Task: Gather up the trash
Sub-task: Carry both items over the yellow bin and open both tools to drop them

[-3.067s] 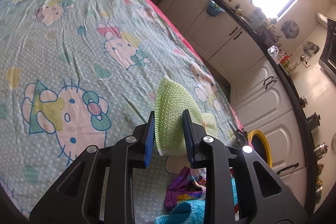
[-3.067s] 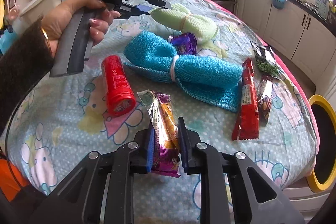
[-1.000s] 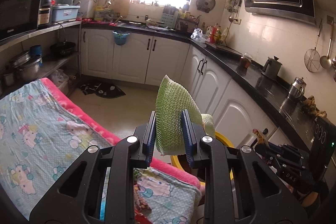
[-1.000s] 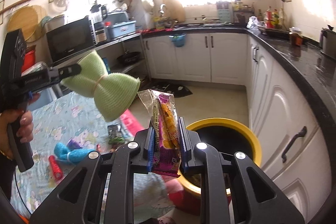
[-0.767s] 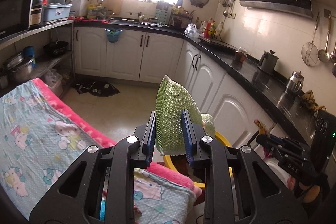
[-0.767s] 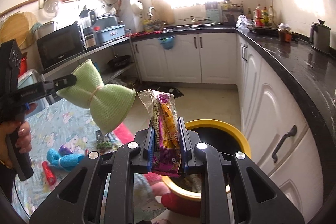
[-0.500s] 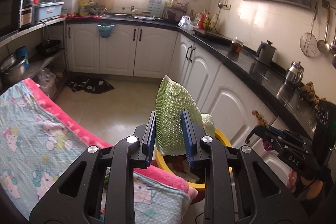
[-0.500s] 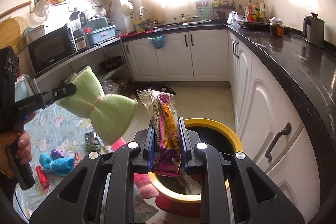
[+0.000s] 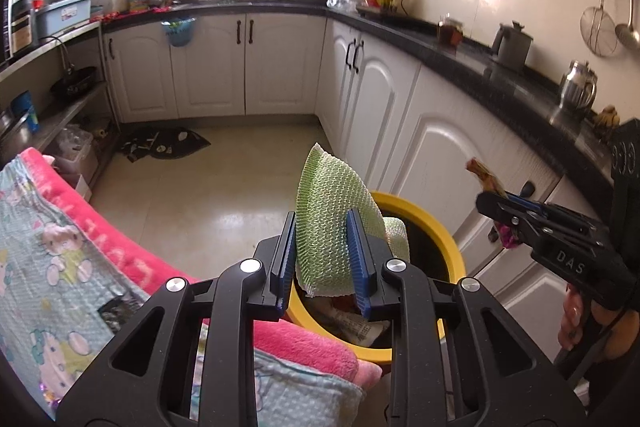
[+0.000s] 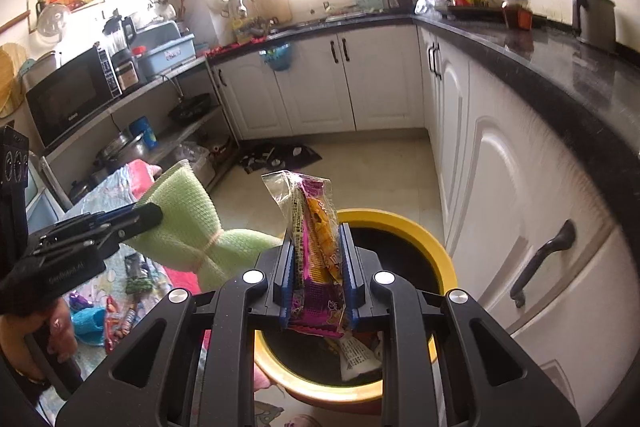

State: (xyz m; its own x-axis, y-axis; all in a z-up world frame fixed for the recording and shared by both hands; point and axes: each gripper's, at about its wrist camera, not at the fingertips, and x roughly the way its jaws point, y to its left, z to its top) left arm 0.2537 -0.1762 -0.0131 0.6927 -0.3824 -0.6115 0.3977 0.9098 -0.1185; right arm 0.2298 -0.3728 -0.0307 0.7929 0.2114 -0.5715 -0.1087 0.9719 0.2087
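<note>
My left gripper (image 9: 321,259) is shut on a green mesh cloth (image 9: 330,219) tied in the middle, held over the near rim of a yellow-rimmed bin (image 9: 428,213). The cloth also shows in the right wrist view (image 10: 188,223). My right gripper (image 10: 316,267) is shut on a purple and orange snack wrapper (image 10: 316,247) above the bin (image 10: 400,223). Paper trash (image 10: 356,357) lies inside the bin. The right gripper also shows in the left wrist view (image 9: 492,201), to the right of the bin.
The table with a cartoon cloth and pink edge (image 9: 72,211) is at the left, with a blue cloth (image 10: 90,321) and wrappers (image 10: 120,319) on it. White cabinets (image 10: 500,155) under a black counter stand right of the bin. A dark mat (image 9: 164,143) lies on the floor.
Both grippers have moved from the table toward the bin and lower, each still holding its item. The bin now fills more of both views.
</note>
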